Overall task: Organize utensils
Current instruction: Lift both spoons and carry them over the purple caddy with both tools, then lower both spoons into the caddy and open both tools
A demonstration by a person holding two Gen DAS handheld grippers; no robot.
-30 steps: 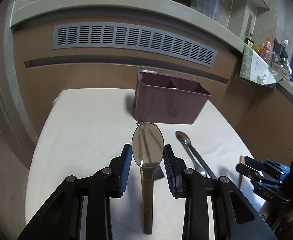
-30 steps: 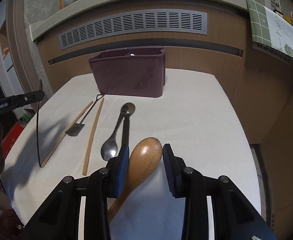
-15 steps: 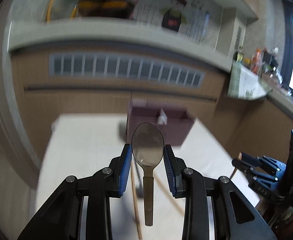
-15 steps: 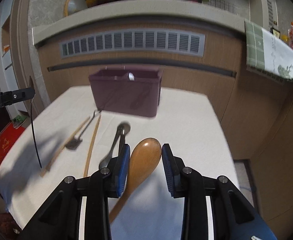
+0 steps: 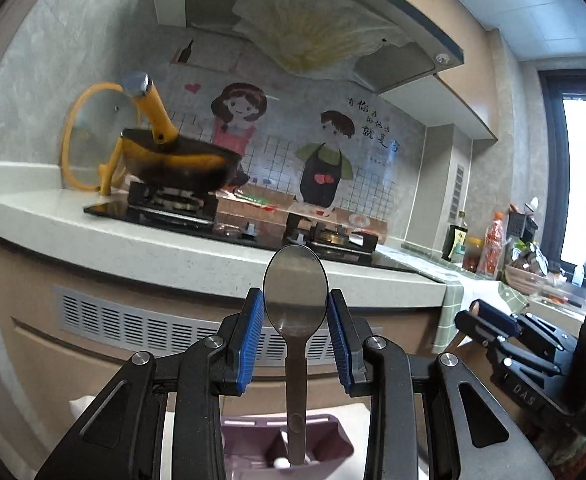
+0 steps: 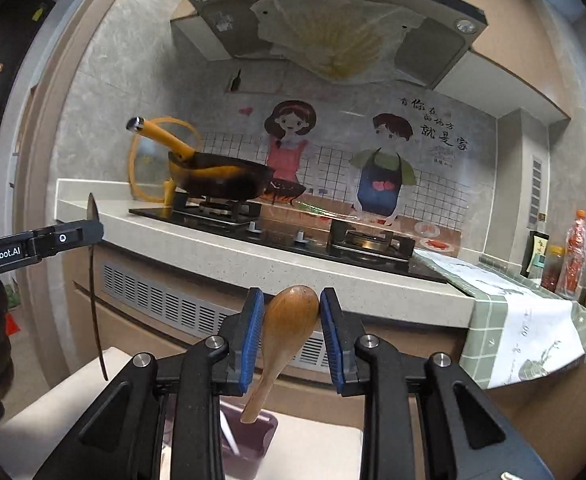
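Both claws have risen from the bench: the purple utensil box (image 5: 289, 446), formerly ahead, now sits low beneath them. The left claw (image 5: 295, 312) pinches a metal spoon (image 5: 295, 286), bowl up; the right claw (image 6: 292, 316) pinches a wooden spoon (image 6: 291, 322), handle hanging above the box. "GenRobot.AI" reads on the left claw's side; the wall mural's writing is Chinese.

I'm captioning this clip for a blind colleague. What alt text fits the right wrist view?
A wooden spoon hangs bowl-up in the right gripper, its handle tip just above a purple caddy on a white table. Behind is a kitchen counter with a gas stove and a wok; the left gripper at the left edge holds a metal spoon.
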